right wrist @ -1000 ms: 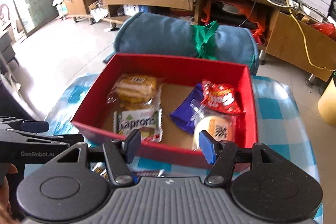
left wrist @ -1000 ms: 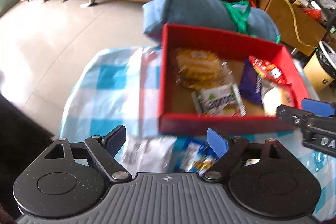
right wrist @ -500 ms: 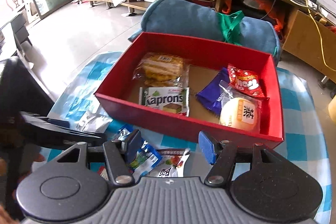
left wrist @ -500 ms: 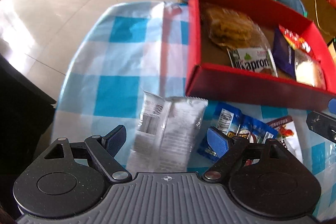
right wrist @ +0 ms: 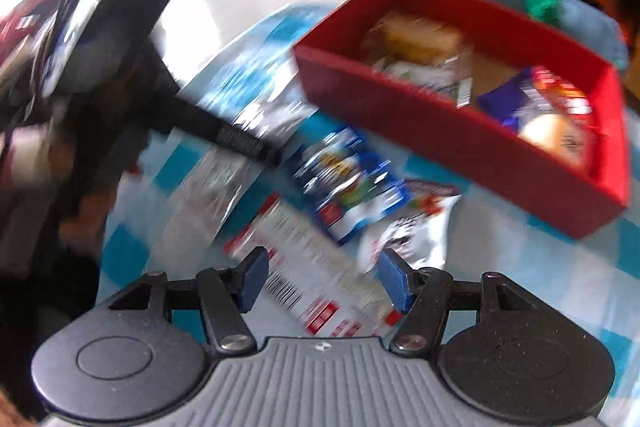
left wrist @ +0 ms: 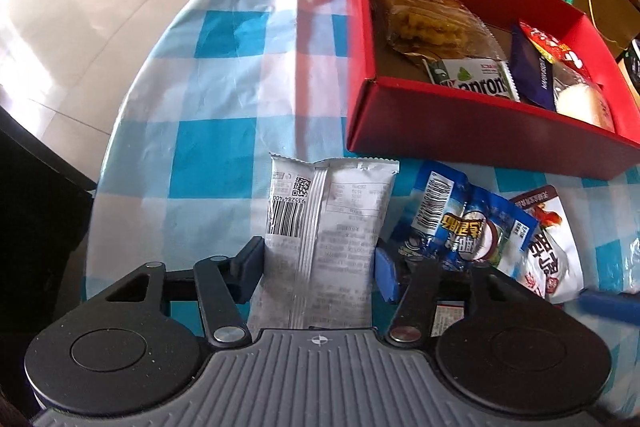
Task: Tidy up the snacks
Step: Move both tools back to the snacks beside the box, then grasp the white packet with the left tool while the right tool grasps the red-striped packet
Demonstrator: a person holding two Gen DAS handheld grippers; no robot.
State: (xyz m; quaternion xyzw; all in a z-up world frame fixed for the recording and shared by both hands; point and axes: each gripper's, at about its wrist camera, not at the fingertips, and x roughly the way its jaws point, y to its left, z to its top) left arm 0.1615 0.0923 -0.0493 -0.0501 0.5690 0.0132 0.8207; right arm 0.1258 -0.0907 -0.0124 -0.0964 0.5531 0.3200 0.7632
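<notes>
On the checked desk (left wrist: 224,75), the left claw (left wrist: 320,269) has just been closing and now presses both pads against the sides of a white snack packet (left wrist: 326,223) lying flat at 6 o'clock from the near left corner of the red box (left wrist: 460,131). A blue packet (left wrist: 464,227) lies just beside it at 3 o'clock. Inside the box sit a biscuit pack (left wrist: 428,23) and a Kaprons wafer (left wrist: 474,81). Amid heavy blur, the right claw (right wrist: 320,281) hovers with jaws narrowly parted over a red-and-white packet (right wrist: 316,279), gripping nothing
</notes>
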